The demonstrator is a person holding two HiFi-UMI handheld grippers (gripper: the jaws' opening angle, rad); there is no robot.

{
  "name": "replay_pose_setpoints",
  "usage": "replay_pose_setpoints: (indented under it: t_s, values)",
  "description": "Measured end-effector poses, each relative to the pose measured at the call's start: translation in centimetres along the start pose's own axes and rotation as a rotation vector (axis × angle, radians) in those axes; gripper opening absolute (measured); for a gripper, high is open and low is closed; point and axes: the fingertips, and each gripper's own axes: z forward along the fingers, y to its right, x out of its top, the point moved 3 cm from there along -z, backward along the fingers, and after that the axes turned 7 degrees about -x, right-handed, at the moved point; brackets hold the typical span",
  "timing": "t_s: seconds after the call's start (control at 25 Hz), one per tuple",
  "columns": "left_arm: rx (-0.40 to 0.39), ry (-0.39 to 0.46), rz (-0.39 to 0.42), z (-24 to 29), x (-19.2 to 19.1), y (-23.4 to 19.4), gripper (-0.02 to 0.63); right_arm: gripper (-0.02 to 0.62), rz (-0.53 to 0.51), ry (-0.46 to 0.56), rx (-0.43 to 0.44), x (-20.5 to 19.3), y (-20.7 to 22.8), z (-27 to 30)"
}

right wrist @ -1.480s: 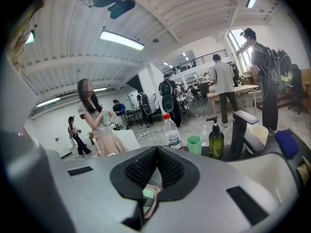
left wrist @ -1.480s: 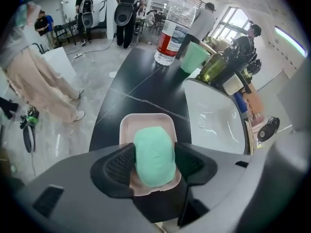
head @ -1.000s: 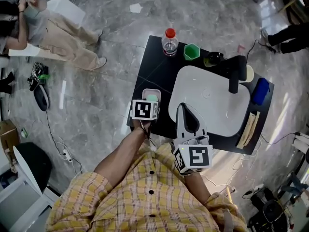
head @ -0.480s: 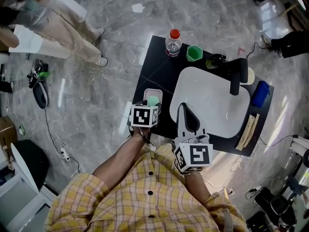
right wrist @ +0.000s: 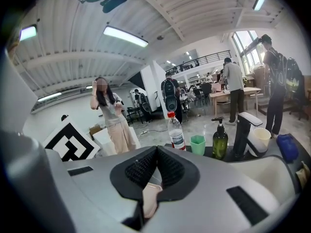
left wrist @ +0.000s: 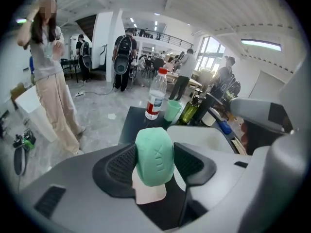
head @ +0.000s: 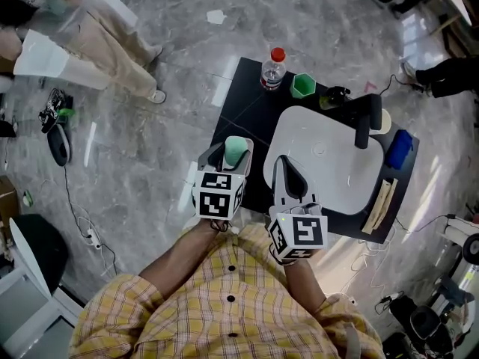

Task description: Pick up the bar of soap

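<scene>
In the head view, the left tongs point(head: 229, 154) held the green bar of soap point(head: 237, 147) at the near left corner of the black tabletop point(head: 247, 111), close to its edge. The right tongs point(head: 284, 167) hung by the white sink point(head: 337, 178). In the left gripper view, the pads pinched the rounded bar across its narrow sides, the pale soap dish point(left wrist: 148, 194) showing below. A bar so curved and likely slick could have squirted free and dropped off the edge. In the right gripper view, those tongs were pressed together, empty.

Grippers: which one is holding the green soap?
The left gripper: the green soap bar is pinched between its jaws. The right gripper has its jaws shut on nothing.
</scene>
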Motion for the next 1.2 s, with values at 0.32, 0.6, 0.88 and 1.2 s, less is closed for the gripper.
replay_pose_setpoints:
  t_s: [0.32,0.6,0.88,1.2]
  values:
    - [0.026,0.244,0.168,-5.4,4.5,2.1,0.244,0.018,-0.004,0.017,-0.002,0.8,-1.0,-0.6]
    - [0.050,0.429,0.273,-10.3,6.7,4.0,0.225,0.018,-0.010,0.056,-0.015,2.2,-1.5,-1.2]
    - [0.046,0.486,0.335,-12.8,6.0,4.4,0.224,0.018,-0.027,0.070,0.006,2.5,-2.7,-1.2]
    - [0.056,0.557,0.428,-15.1,6.9,5.0,0.224,0.018,-0.030,0.084,0.020,2.8,-3.4,-1.4]
